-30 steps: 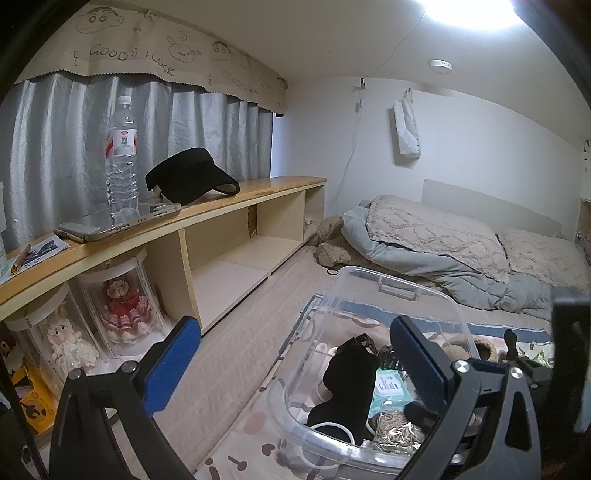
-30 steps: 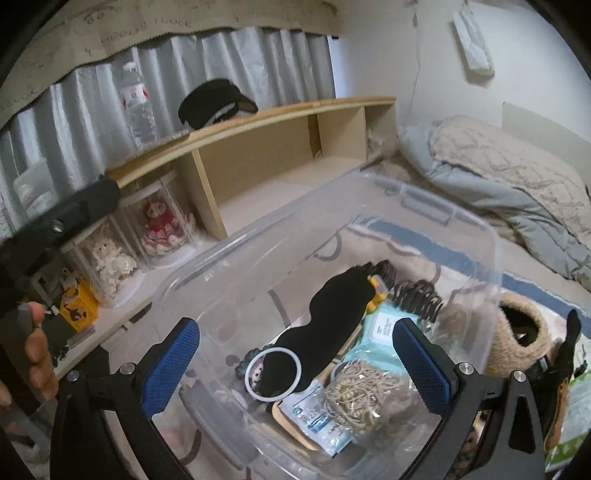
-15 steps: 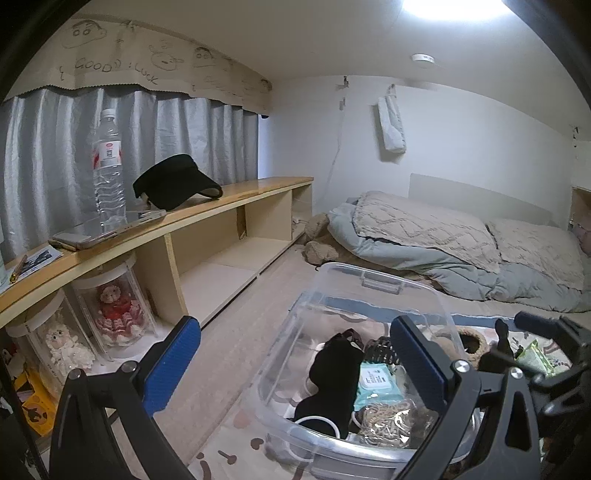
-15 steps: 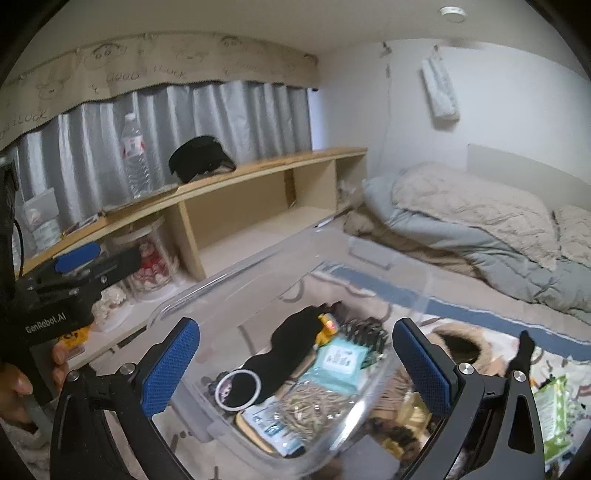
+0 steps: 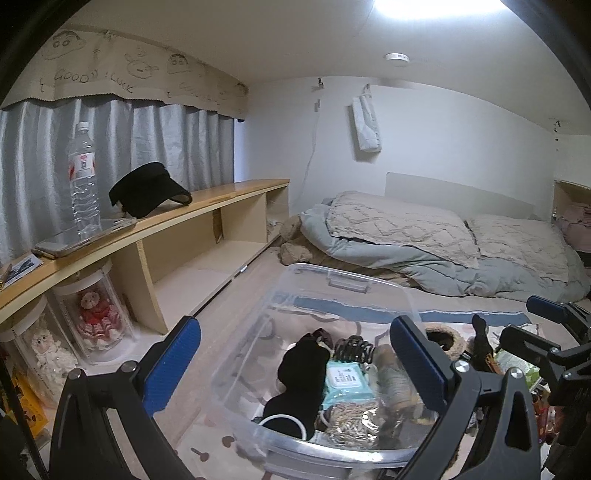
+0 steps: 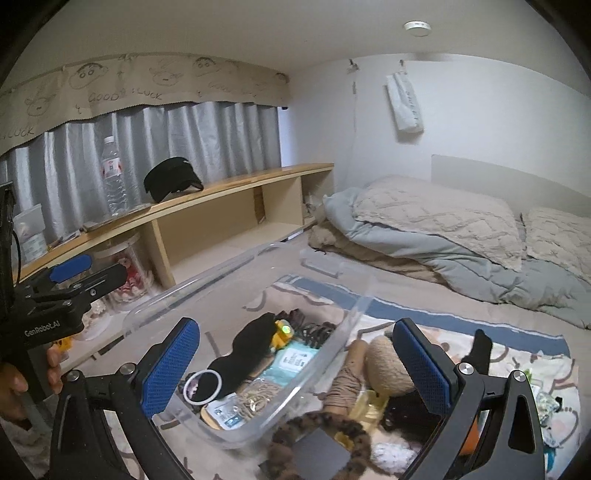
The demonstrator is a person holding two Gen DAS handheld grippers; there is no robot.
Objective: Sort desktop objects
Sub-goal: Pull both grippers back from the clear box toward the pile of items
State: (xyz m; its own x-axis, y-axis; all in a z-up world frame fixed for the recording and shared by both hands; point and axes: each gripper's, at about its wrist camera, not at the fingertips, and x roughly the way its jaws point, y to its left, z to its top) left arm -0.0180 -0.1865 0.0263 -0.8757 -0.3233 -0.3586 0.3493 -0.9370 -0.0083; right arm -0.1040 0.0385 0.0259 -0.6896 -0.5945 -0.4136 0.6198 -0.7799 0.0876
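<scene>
Below, clear bin under spread left hand-held gripper, unheld

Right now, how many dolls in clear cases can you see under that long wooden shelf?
2. A red-dressed doll stands in a clear case under the shelf, beside the upright divider. A white-dressed doll is in the next case, nearer the camera. Others may be hidden beyond the picture's edge.

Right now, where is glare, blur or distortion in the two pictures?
Left wrist view: the bright ceiling light blows out white at the top edge, and the long wooden shelf bows from fisheye. Right wrist view: the leopard-print fabric loop near the lens is blurred.
</scene>
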